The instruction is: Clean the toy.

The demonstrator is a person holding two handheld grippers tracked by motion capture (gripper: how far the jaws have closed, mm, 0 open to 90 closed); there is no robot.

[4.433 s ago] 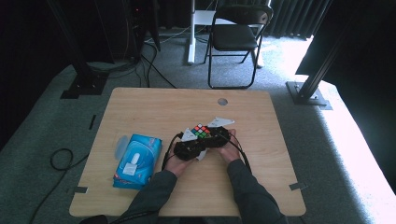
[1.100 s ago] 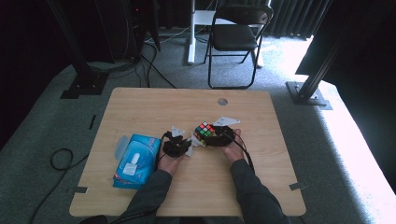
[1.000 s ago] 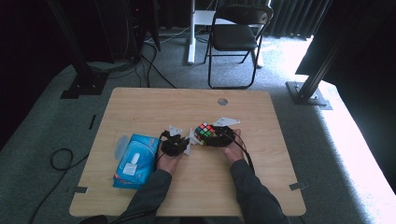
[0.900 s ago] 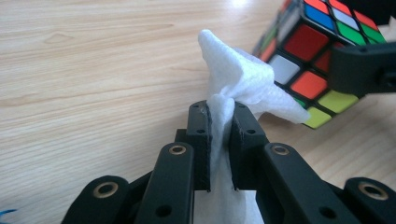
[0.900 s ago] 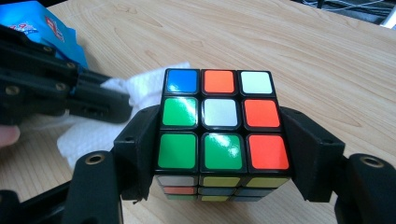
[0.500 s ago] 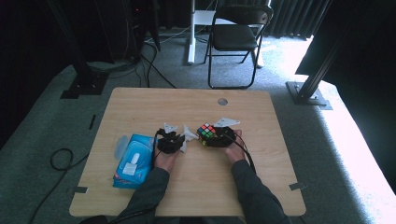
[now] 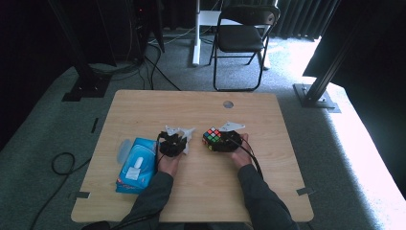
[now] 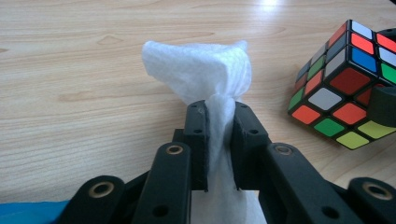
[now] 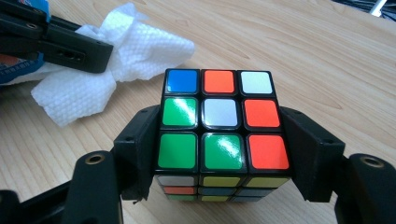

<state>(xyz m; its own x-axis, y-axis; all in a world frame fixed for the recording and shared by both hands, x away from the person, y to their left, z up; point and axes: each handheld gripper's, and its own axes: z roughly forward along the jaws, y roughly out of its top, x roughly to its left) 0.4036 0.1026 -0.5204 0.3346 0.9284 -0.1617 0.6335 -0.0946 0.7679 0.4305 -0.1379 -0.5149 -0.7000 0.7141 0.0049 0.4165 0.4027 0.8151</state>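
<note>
On the wooden surface [image 7: 143, 110], a blue soft tissue pack [image 7: 136, 164] lies at the left, one white sheet apparently poking from its slot. The left claw [image 8: 218, 116] is clamped on a white paper tissue [image 8: 201, 65]. The right claw [image 9: 219, 154] grips a scrambled multicoloured puzzle cube [image 9: 219, 116]; wiping probably remains.

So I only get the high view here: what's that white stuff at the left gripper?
Observer: A white, textured paper tissue, pinched between the left gripper's black jaws.
Operator: And the colourful cube?
Observer: The scrambled multicoloured puzzle cube is clamped by its sides in the right gripper.
Operator: Which colour faces its camera most?
Observer: That face has three green squares, three orange-red, two white, one blue.
</note>
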